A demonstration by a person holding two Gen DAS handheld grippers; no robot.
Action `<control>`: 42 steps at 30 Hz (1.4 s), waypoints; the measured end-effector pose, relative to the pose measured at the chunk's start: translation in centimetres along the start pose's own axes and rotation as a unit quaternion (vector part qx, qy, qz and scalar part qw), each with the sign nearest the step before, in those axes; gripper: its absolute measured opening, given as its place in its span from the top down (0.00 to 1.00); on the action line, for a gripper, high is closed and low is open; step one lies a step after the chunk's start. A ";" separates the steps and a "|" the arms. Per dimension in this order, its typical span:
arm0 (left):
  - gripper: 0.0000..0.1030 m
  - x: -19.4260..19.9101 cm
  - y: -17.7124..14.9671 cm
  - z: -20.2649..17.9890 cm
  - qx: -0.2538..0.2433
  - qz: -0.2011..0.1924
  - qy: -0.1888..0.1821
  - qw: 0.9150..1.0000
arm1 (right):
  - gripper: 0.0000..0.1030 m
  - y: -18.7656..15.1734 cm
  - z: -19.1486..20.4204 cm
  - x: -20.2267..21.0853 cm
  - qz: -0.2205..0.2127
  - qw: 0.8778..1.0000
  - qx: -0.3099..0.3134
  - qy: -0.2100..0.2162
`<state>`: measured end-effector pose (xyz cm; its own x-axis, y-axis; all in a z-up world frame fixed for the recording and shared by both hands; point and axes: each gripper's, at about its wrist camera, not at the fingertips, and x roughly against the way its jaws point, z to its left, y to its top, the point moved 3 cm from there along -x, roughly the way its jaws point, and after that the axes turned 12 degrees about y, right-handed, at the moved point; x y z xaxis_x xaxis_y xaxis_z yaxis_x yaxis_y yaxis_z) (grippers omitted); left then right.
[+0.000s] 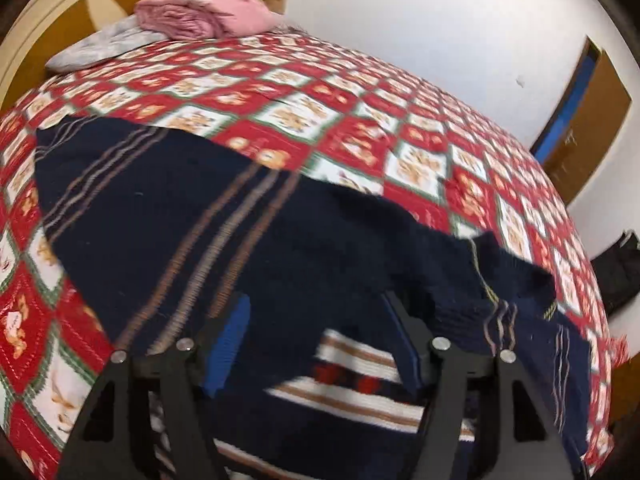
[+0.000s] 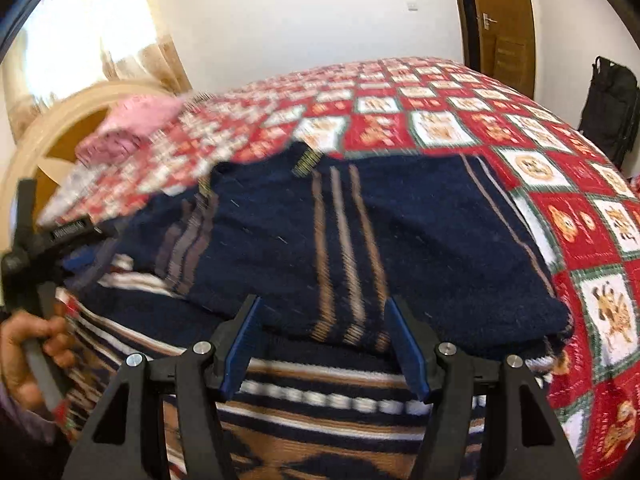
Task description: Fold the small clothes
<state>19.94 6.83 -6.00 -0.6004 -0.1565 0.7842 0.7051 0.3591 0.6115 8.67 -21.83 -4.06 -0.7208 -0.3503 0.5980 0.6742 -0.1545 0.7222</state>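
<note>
A navy knit sweater (image 1: 168, 216) with thin tan stripes lies on the bed, its upper part folded over a patterned band of white, brown and red stripes (image 1: 352, 376). It also shows in the right wrist view (image 2: 420, 240). My left gripper (image 1: 316, 344) is open, its blue-padded fingers wide apart just above the sweater's near part; a dark sleeve (image 1: 516, 280) lies beside its right finger. My right gripper (image 2: 324, 348) is open over the fold's near edge. The left gripper (image 2: 60, 248) and the hand holding it show at the far left of the right wrist view.
The bed has a red, white and green checked quilt (image 1: 360, 120). A folded pink cloth (image 1: 200, 12) on a grey one (image 1: 100, 48) lies by the cream headboard (image 1: 36, 32). A wooden door (image 2: 504, 20) and a black bag (image 2: 612, 108) stand beyond the bed.
</note>
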 end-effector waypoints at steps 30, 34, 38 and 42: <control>0.00 -2.7 12.1 25.5 0.179 -0.061 0.209 0.959 | 0.40 -1.1 4.6 -1.8 0.029 0.998 -0.009 0.053; 0.00 -6.5 12.2 28.4 0.206 -0.013 0.225 0.952 | 0.40 -1.4 4.7 -2.0 0.034 0.998 -0.013 0.053; 0.13 -9.9 12.3 27.8 0.180 0.017 0.208 0.961 | 0.40 -1.5 5.1 -1.8 0.035 0.999 -0.007 0.040; 0.48 -10.2 12.1 27.2 0.178 0.000 0.177 0.968 | 0.40 -1.3 4.8 -1.8 0.042 0.999 -0.014 0.017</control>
<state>24.34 37.74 -9.49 -0.3883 -0.4399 0.8098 0.4922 0.6439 0.5858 8.34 -16.60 -4.40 -0.6556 -0.3951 0.6435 0.7369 -0.1489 0.6594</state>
